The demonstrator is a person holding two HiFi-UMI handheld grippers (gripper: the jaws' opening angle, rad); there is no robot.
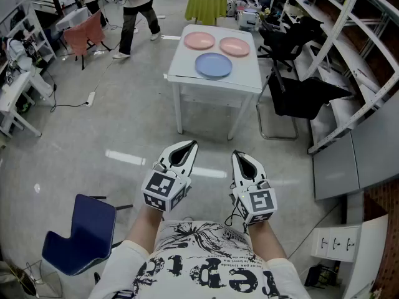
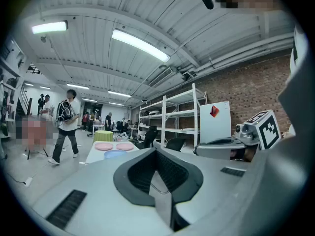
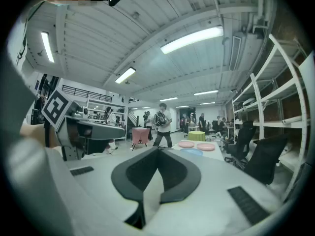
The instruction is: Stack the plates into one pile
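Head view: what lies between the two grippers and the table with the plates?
Only bare grey floor lies between the left gripper, the right gripper and the table; the head view shows this.

Walker (image 1: 138, 11) left of table (image 1: 246, 73): head cut by top edge. Wearer's arms (image 1: 268, 234), this side of table, cut at bottom. Plates (image 2: 104, 146) on table: tiny in gripper views, rims unclear.
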